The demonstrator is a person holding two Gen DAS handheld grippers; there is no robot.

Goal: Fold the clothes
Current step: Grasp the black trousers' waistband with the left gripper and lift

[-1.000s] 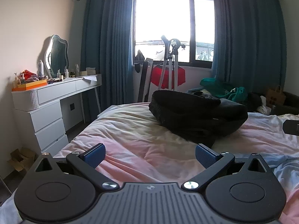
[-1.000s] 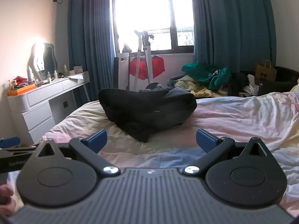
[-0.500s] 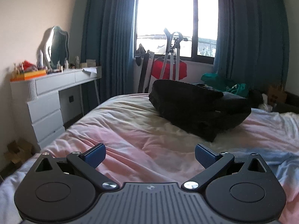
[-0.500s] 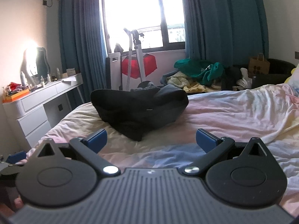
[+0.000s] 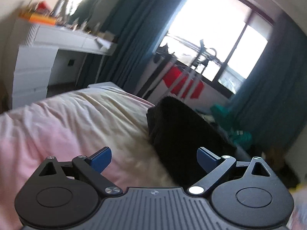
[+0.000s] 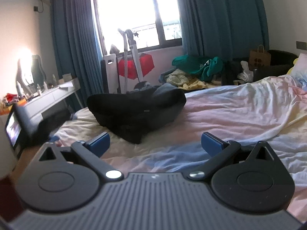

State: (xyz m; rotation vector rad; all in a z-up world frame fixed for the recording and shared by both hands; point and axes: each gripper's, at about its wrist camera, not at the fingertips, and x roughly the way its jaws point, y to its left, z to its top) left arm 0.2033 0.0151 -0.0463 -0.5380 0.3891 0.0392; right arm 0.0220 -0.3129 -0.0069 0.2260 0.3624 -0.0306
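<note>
- Left wrist view: left gripper (image 5: 154,158) is tilted, jaws wide but easing closed on nothing; the black clothes (image 5: 180,134) sit just ahead, toward its right finger.
- Right gripper (image 6: 155,140) hangs released; the pile lies crosswise on the bed (image 6: 239,111), farther off, so I'd say left's nearer.

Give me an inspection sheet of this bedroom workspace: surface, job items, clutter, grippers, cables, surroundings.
Surface: bed with a rumpled pink and cream duvet.
Job's things: black garment pile bunched on the bed, not yet folded.
Clutter: green clothes heap and paper bag beyond the bed; bottles on the white dressing table.
Grippers: left gripper jaws closing, nothing gripped, black pile just ahead; right gripper open, empty.
Cables: nothing seen.
Surroundings: bright window, teal curtains, red item below the sill.
</note>
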